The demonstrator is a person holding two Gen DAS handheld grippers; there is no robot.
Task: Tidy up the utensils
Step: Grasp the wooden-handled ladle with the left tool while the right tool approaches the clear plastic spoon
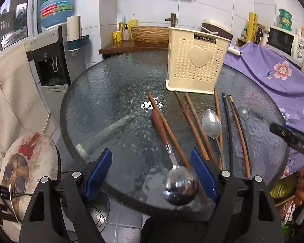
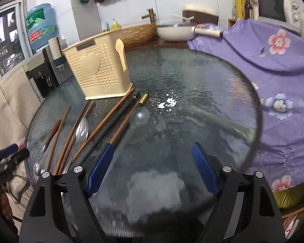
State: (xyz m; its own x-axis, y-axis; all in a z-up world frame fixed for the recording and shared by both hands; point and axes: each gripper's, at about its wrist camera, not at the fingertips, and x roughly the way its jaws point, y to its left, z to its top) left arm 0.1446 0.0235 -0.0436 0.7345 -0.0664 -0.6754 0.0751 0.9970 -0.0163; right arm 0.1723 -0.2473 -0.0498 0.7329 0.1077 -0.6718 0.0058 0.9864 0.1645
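The left gripper [image 1: 152,174] is hovering over the near edge of the round glass tabletop [image 1: 111,93], fingers apart and gripping nothing, a wooden-handled ladle [image 1: 179,186] lying between them. Chopsticks [image 1: 194,125] and a metal spoon [image 1: 211,124] are lying beside it, before the cream utensil holder [image 1: 196,60] toward the far edge. The right gripper [image 2: 153,170], fingers likewise apart, is holding nothing.

Cream heart-patterned holder [image 1: 196,60]; purple floral cloth [image 1: 273,77].
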